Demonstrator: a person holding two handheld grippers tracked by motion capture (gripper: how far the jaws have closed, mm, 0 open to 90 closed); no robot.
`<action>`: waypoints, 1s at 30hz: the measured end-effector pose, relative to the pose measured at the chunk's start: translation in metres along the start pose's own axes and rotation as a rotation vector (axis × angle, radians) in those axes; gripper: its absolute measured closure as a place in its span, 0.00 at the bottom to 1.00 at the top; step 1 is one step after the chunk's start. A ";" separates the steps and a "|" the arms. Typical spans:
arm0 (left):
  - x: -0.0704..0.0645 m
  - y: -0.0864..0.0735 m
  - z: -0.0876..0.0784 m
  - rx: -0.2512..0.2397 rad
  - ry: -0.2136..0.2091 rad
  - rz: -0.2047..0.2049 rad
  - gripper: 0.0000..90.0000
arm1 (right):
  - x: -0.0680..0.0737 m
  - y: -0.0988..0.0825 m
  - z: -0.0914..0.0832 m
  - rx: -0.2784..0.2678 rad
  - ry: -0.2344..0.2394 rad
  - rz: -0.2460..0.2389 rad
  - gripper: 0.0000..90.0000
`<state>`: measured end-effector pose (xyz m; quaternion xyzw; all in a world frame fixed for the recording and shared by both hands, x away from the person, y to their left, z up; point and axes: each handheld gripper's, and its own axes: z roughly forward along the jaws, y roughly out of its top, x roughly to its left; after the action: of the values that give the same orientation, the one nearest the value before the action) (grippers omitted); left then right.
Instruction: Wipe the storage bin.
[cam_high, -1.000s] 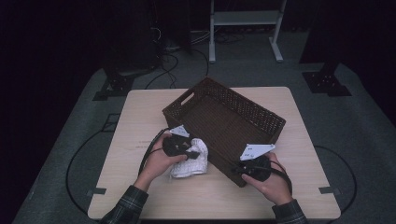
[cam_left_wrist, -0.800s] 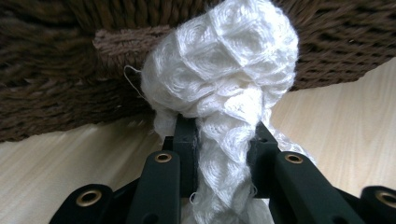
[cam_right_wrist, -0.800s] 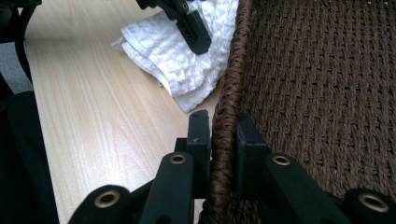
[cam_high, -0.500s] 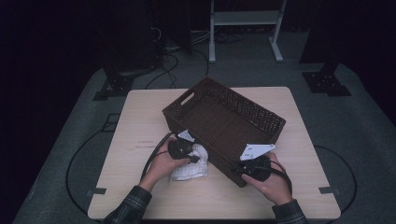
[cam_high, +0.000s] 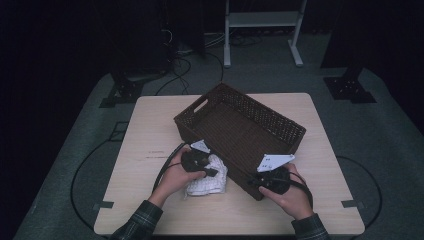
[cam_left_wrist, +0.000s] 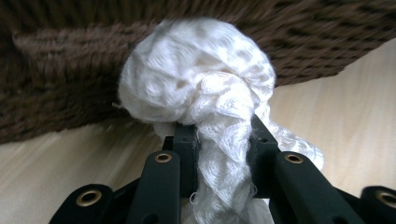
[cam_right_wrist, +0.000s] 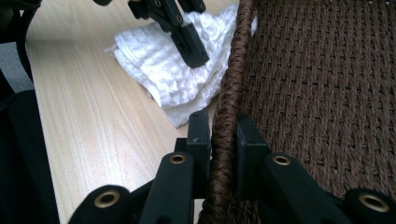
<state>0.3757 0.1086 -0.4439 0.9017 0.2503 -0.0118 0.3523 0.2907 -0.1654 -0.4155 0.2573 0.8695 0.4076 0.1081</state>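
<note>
Left gripper (cam_left_wrist: 219, 140) is clamped on the white cloth (cam_left_wrist: 201, 93). In the left gripper view a twisted bit of it runs down between the two jaws, and the rest bunches up in a ball just past the tips, right up against the wall of the basket (cam_left_wrist: 70, 74). The jaws aren't fully together, since the wad of cloth fills the gap.

From the high view, the cloth (cam_high: 207, 181) sits on the table (cam_high: 150, 135) toward the near edge, a bit left of middle, touching the basket's near-left side. The left gripper (cam_high: 212, 172) lies over it.

Right gripper (cam_right_wrist: 223, 135) is pinching the basket's rim (cam_right_wrist: 233, 70). The braided edge goes straight between the jaws, one jaw outside the wall and one inside, both pressed tight on it. In the high view that's at the basket's near corner (cam_high: 257, 192), with the right gripper (cam_high: 252, 182) close to the table's near edge, right of middle.

The basket (cam_high: 240, 127) itself sits at an angle across the middle of the table. The right gripper view also catches the left gripper (cam_right_wrist: 191, 51) on top of the cloth (cam_right_wrist: 154, 65), just beside the rim.
</note>
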 end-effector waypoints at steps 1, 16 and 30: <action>-0.002 0.001 -0.003 -0.010 -0.004 0.002 0.78 | 0.000 0.000 0.000 0.000 0.000 0.000 0.88; -0.022 0.016 -0.036 -0.118 -0.029 0.062 0.78 | 0.000 0.000 0.000 0.000 0.000 -0.003 0.88; -0.021 0.018 -0.046 -0.169 -0.046 0.055 0.78 | 0.002 0.001 0.001 0.002 -0.006 -0.006 0.87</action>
<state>0.3588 0.1178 -0.3935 0.8748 0.2175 -0.0015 0.4328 0.2901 -0.1631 -0.4152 0.2561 0.8702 0.4057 0.1119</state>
